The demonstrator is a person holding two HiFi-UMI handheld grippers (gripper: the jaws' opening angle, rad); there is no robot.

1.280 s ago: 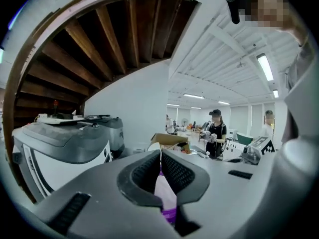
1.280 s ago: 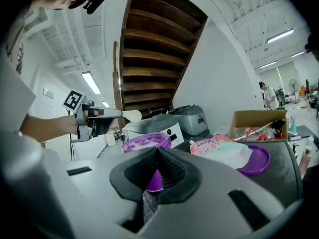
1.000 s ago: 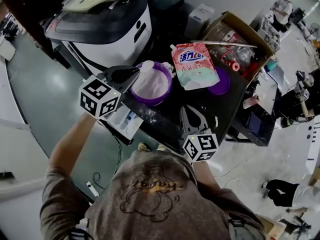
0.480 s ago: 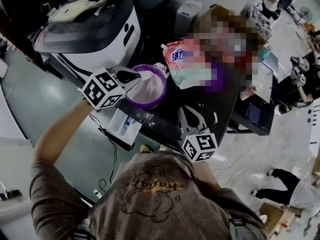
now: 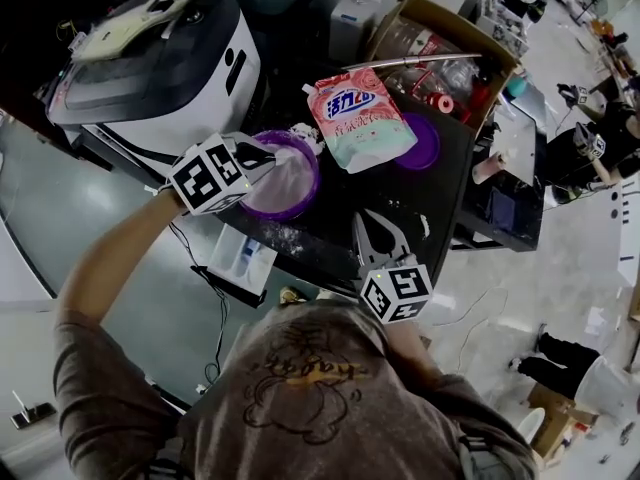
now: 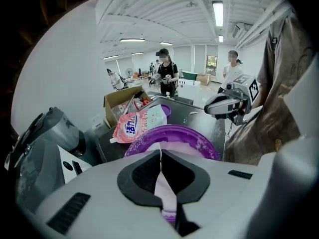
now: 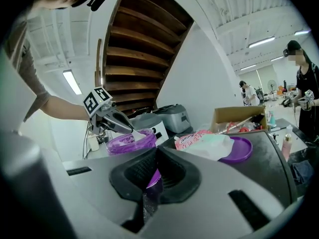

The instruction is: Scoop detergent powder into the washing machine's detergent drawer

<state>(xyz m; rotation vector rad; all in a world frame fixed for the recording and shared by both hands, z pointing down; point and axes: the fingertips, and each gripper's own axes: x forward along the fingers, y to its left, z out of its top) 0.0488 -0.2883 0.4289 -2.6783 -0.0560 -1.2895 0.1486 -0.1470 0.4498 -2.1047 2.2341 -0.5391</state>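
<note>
The detergent powder (image 5: 292,180) lies as a pale heap inside the purple tub (image 5: 305,196), which stands on the black table (image 5: 455,203). A thin white scoop (image 6: 162,184) reaches down into the tub over its near rim. The left gripper (image 5: 270,157) has its jaws clamped on the scoop's flat handle, and its marker cube hangs just outside the tub's rim, over the table edge.

Just beyond the tub on that same side, lower than the table edge, sits the white detergent drawer (image 5: 240,256), with its compartments open upward and something blue in one of them. Loose powder is scattered on the table between the tub and the drawer.

On the tub's other side a pink-and-white detergent pouch (image 5: 356,118) lies flat, nearly touching the rim. It partly covers a purple lid (image 5: 428,146).

The right gripper (image 5: 374,230) rests low on the table near the tub. Its jaw tips are pressed together and point toward the tub. A sliver of purple shows in the gap behind the tips, but what it belongs to cannot be told.

Past the tub stands the white-and-black washing machine (image 5: 150,63). A cardboard box (image 5: 440,28) of clutter lies beyond the pouch.
</note>
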